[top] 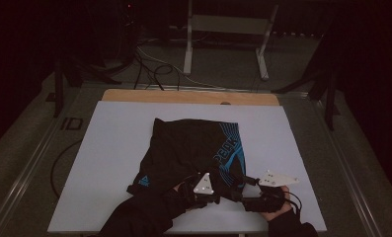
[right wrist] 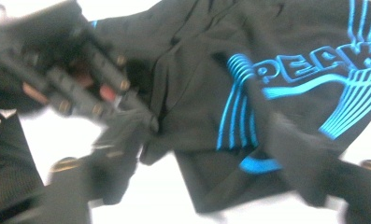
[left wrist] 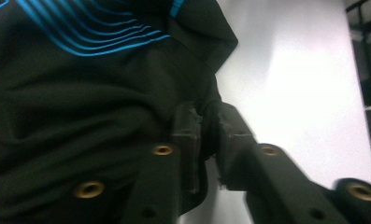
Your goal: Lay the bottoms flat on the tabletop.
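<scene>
Black shorts (top: 193, 143) with a blue printed pattern lie spread on the white table top (top: 114, 148), their near hem by my hands. My left gripper (top: 218, 190) is at that near hem; in the left gripper view its jaws (left wrist: 209, 135) are pinched together with a fold of the black shorts (left wrist: 80, 102) caught between the pads. My right gripper (top: 241, 183) comes in from the right at the near right corner of the shorts. In the blurred right gripper view its jaws (right wrist: 211, 179) stand wide apart with the blue-trimmed hem of the shorts (right wrist: 267, 93) lying between them.
The white top has bare room left and right of the shorts, and a wooden strip (top: 183, 96) runs along its far edge. Beyond it stand a white metal frame (top: 228, 24) and loose cables (top: 154, 69) on the floor. Dark stands flank the table.
</scene>
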Motion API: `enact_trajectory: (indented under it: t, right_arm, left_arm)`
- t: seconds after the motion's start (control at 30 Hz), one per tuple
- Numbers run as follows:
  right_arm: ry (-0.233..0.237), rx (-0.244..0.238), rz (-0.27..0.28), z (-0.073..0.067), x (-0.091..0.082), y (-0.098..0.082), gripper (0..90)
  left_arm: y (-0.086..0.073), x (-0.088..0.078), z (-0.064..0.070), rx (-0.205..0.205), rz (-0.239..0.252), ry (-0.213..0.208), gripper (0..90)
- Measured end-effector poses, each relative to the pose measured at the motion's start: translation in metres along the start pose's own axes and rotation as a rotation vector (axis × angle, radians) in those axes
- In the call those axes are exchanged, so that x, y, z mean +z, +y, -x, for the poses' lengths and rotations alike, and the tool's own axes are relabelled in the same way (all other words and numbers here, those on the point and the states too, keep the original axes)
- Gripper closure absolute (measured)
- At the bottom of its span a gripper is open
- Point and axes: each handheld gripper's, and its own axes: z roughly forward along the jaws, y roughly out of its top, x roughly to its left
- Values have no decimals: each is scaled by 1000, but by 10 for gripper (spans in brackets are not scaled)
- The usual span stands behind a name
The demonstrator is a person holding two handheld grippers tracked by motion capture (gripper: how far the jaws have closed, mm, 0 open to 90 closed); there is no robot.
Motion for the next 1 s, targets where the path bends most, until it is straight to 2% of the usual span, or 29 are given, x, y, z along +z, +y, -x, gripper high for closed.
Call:
enact_trajectory:
  t: [0.03, 0.07, 0.1, 0.13, 0.17, 0.27, 0.3, 0.33, 0.37, 0.4, 0.47, 0.53, 0.6, 0.67, 0.73, 0.77, 0.8, 0.83, 0.87, 0.93, 1.0]
  right_arm:
    - [0, 0, 0, 0, 0, 0, 354]
    - [33, -9, -30, -3, 4, -3, 385]
    - [33, -9, -30, -3, 4, -3, 385]
    - [33, -9, -30, -3, 4, -3, 385]
    - [34, -15, -90, -6, 14, -7, 448]
    - [6, -32, -148, -5, 22, -11, 457]
    - [6, -32, -148, -5, 22, -11, 457]
    - [-15, -40, -177, -3, 26, -13, 479]
    - [-17, -34, -185, -2, 27, -14, 486]
    - [-39, -48, -199, -2, 28, -15, 491]
    - [-46, -60, -224, -1, 31, -18, 500]
    - [-53, -63, -228, -2, 31, -18, 500]
    - [-71, -88, -239, -4, 32, -18, 532]
    - [-91, -137, -250, -6, 32, -18, 563]
    - [-96, -158, -254, -8, 33, -18, 590]
    - [-94, -170, -255, -8, 32, -17, 705]
    - [-98, -169, -257, -8, 32, -17, 785]
    - [-98, -169, -257, -8, 32, -17, 785]
    - [-92, -164, -270, -8, 31, -15, 862]
    - [-103, -168, -274, -8, 30, -15, 879]
    - [-89, -152, -256, -6, 24, -11, 889]
  left_arm:
    - [0, 0, 0, 0, 0, 0, 841]
    - [0, -2, -1, -6, 5, -1, 846]
    - [0, -3, -2, -26, 19, 8, 846]
    - [0, -3, -2, -26, 19, 8, 848]
    - [2, -8, -4, -52, 48, 19, 852]
    - [5, -14, -7, -66, 71, 45, 857]
    - [5, -14, -7, -66, 71, 45, 857]
    - [6, -17, -9, -67, 73, 67, 858]
    - [7, -22, -11, -74, 86, 74, 858]
    - [8, -24, -13, -80, 93, 85, 858]
    - [9, -28, -16, -94, 105, 88, 859]
    - [9, -28, -16, -94, 105, 88, 859]
    - [8, -34, -21, -120, 122, 100, 859]
    - [6, -36, -22, -126, 131, 99, 859]
    - [5, -37, -23, -130, 132, 93, 859]
    - [5, -38, -23, -131, 133, 96, 859]
    - [5, -39, -22, -140, 139, 89, 859]
    - [5, -39, -22, -140, 139, 89, 859]
    - [4, -40, -21, -144, 146, 82, 859]
    - [5, -42, -19, -142, 151, 75, 858]
    - [6, -46, -15, -140, 160, 64, 858]
